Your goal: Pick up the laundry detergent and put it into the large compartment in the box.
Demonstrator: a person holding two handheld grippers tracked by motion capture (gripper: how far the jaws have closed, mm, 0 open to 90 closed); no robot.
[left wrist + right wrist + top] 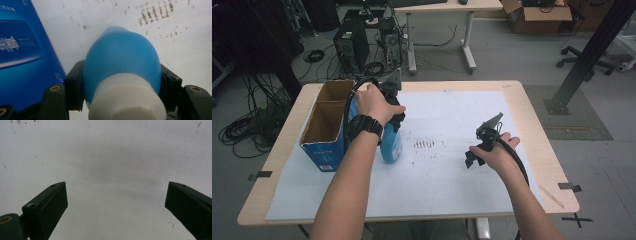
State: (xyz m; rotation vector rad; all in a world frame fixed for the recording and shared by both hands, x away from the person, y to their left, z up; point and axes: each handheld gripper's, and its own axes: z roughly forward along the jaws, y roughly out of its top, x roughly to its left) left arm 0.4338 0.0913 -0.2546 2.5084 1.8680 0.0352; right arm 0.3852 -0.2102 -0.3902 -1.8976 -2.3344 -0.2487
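Note:
A blue bottle [391, 145] with a white cap stands on the white sheet, just right of a blue cardboard box [328, 125]. My left gripper [393, 107] is above it, shut on the bottle near its top. In the left gripper view the blue bottle [122, 57] and its white cap [127, 100] sit between both jaws, with the blue box [22, 55] at the left. My right gripper [476, 150] hovers over the sheet at the right. In the right gripper view my right gripper [116, 200] is open, with only the white sheet [112, 157] between its jaws.
The box is open at the top and has two compartments [323, 122]. The white sheet [447, 185] covers most of the wooden table [532, 120]; dark marks [424, 144] lie at its middle. Computers, cables and another desk [447, 7] stand on the floor beyond.

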